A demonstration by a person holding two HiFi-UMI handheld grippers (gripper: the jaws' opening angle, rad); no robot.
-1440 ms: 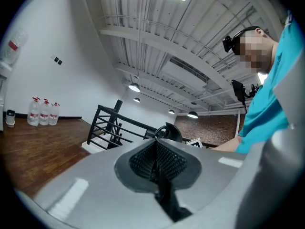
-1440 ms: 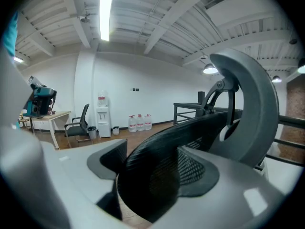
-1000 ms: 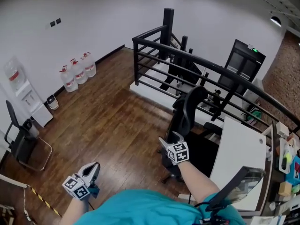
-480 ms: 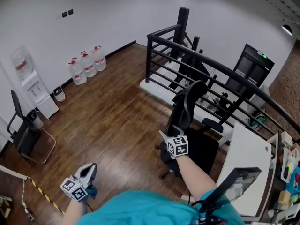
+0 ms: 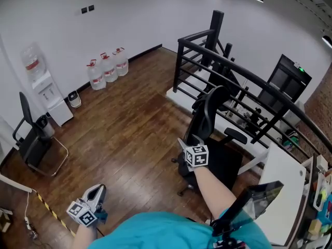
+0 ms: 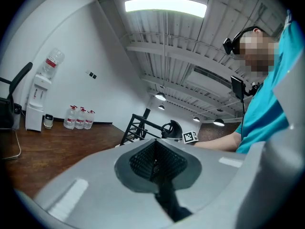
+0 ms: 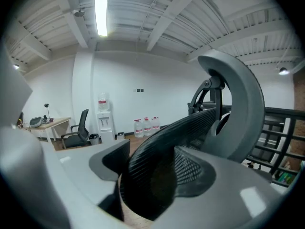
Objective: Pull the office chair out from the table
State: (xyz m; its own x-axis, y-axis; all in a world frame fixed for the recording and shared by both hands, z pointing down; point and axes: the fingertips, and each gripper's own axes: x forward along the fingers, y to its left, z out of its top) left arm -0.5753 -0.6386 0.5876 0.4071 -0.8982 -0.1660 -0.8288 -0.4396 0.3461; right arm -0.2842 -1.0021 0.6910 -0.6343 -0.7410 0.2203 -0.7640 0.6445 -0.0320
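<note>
The right gripper, jaws just closing, clamps the upright backrest of the office chair, which stands just beside the surface's left edge. The left gripper, closed and empty, hangs well apart.

Three water jugs stand in a row against the white wall, near a water dispenser carrying its own bottle. To my left a black side chair sits on the wooden floor. Ahead of me runs a black railing.
</note>
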